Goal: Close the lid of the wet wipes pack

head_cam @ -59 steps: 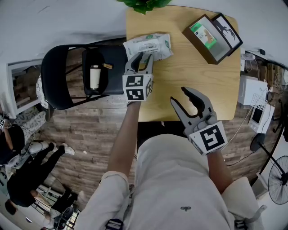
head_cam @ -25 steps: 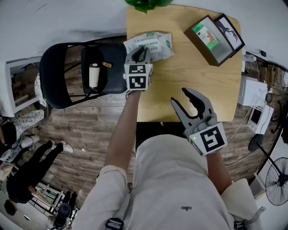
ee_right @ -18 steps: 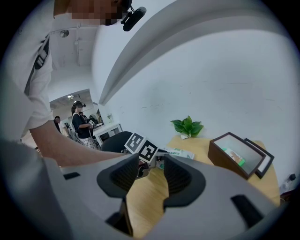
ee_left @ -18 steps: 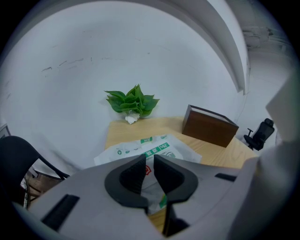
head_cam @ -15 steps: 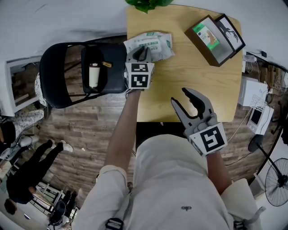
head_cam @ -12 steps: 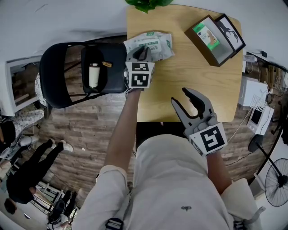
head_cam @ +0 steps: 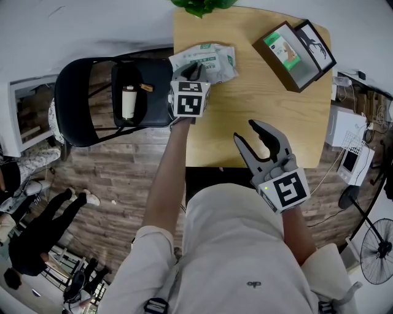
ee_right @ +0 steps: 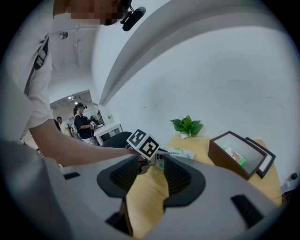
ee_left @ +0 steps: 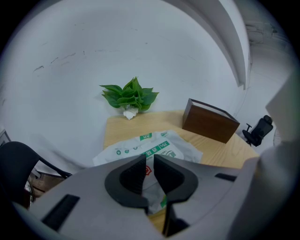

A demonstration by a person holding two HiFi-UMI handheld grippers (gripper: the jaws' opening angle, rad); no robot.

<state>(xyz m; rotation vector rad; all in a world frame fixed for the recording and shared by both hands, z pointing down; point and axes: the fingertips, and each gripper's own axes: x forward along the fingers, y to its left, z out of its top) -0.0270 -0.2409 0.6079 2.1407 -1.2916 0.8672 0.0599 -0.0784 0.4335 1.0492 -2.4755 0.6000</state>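
The wet wipes pack (head_cam: 212,58), white with green print, lies at the far left corner of the wooden table (head_cam: 264,104). My left gripper (head_cam: 191,68) points down onto the pack's near end. In the left gripper view the pack (ee_left: 150,143) shows through the narrow slit between my left gripper's (ee_left: 150,163) jaws. Nothing is pinched between them, and the jaws hide the lid. My right gripper (head_cam: 252,136) hovers open over the table's near edge. In the right gripper view, my right gripper (ee_right: 152,171) has only bare tabletop between its jaws.
A brown open box (head_cam: 288,52) with a framed picture stands at the table's far right. A green plant (head_cam: 199,6) sits at the far edge. A black chair (head_cam: 98,101) with a small bottle (head_cam: 128,104) stands left of the table. People (head_cam: 31,239) stand at the lower left.
My left gripper moved forward onto the pack and its jaws narrowed from wide open. Lately its marker cube has tipped up a little. The right gripper has not moved.
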